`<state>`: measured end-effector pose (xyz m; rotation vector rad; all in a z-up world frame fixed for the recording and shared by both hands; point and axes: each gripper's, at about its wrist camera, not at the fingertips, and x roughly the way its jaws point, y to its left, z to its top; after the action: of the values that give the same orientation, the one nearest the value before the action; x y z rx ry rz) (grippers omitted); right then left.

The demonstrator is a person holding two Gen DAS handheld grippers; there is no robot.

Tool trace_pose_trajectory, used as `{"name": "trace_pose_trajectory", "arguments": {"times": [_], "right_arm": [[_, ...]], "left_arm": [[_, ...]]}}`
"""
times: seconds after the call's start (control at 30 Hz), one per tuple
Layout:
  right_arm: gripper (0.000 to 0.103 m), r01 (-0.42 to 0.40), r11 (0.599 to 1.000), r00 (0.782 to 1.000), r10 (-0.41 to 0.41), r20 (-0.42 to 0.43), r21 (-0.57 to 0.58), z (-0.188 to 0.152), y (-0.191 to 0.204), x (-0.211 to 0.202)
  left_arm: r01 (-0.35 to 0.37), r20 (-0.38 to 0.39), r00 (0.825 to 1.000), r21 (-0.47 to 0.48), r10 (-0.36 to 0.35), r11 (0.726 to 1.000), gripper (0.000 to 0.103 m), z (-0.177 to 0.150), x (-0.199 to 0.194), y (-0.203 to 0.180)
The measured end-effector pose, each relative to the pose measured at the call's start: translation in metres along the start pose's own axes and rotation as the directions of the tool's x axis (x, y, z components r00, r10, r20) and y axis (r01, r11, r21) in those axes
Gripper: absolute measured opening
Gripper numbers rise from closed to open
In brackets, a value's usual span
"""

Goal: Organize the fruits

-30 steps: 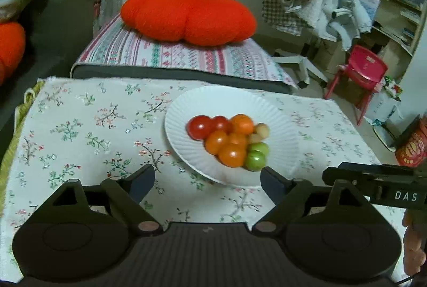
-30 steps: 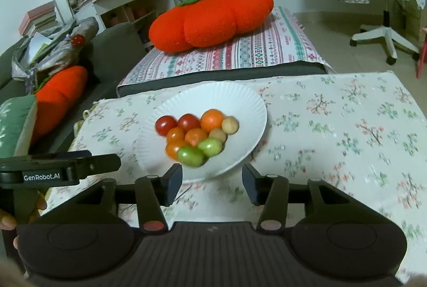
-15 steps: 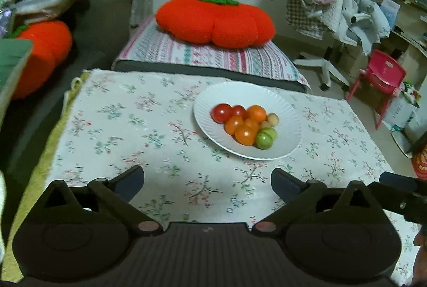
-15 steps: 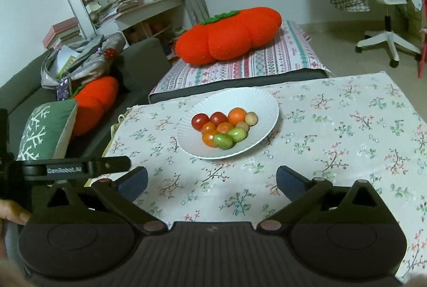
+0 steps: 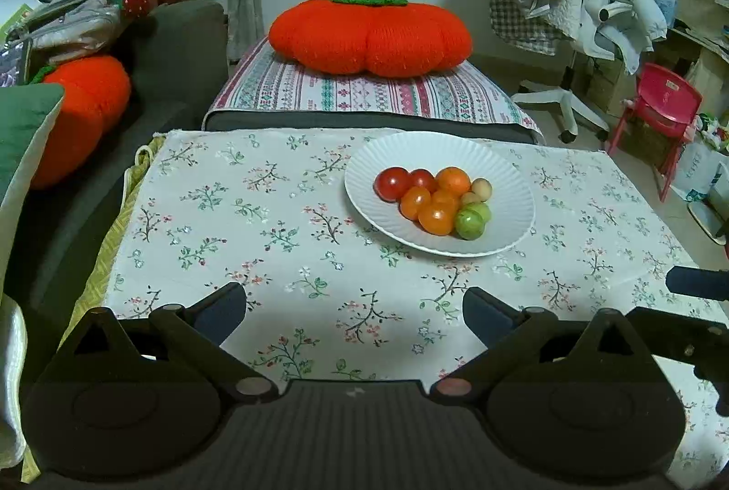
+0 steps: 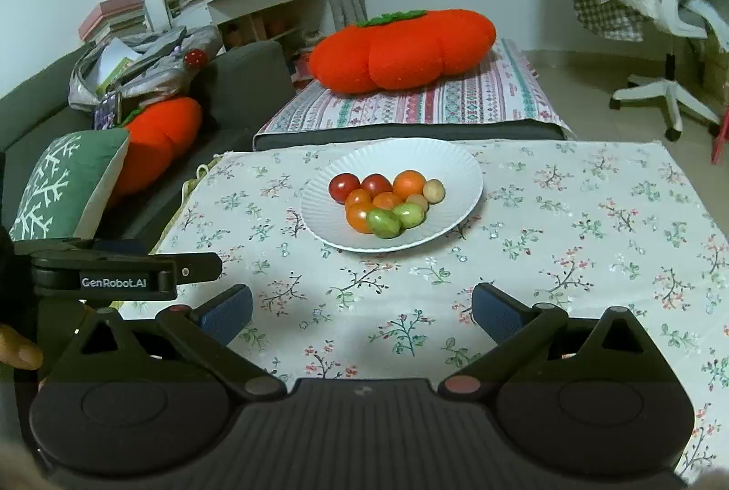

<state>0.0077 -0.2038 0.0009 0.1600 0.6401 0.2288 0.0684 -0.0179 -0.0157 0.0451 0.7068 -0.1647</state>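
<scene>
Both grippers (image 5: 354, 310) (image 6: 362, 310) gape; plate's (image 6: 455, 166) fruits (image 6: 385, 200) overlap, perhaps nine.

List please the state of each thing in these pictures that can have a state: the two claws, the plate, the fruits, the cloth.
Left claw: open, empty, above the cloth, short of the plate.
Right claw: open, empty, above the cloth, short of the plate.
White plate: upright on the cloth, holding fruits.
Small fruits: clustered on the plate, touching; red, orange, green, beige.
Floral cloth: spread flat.
</scene>
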Motion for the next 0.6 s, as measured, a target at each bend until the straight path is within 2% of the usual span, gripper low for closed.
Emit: {"name": "trace_pose_trajectory", "arguments": {"times": [0.2,0.43,0.6], "right_arm": [[0.103,0.027,0.998,1.000,-0.028,-0.001,-0.049,-0.005,0.007,0.000],[0.103,0.027,0.999,1.000,-0.027,0.002,-0.044,-0.005,0.010,0.001],[0.103,0.052,0.997,0.999,-0.052,0.010,-0.053,-0.005,0.012,0.002]], "left_arm": [[-0.014,-0.003,1.000,0.003,0.014,1.000,0.087,-0.004,0.003,0.002],[-0.033,0.003,0.999,0.018,0.033,0.999,0.087,-0.005,-0.003,0.000],[-0.040,-0.013,0.999,-0.007,0.039,0.999,0.087,-0.005,-0.005,0.003]]}}
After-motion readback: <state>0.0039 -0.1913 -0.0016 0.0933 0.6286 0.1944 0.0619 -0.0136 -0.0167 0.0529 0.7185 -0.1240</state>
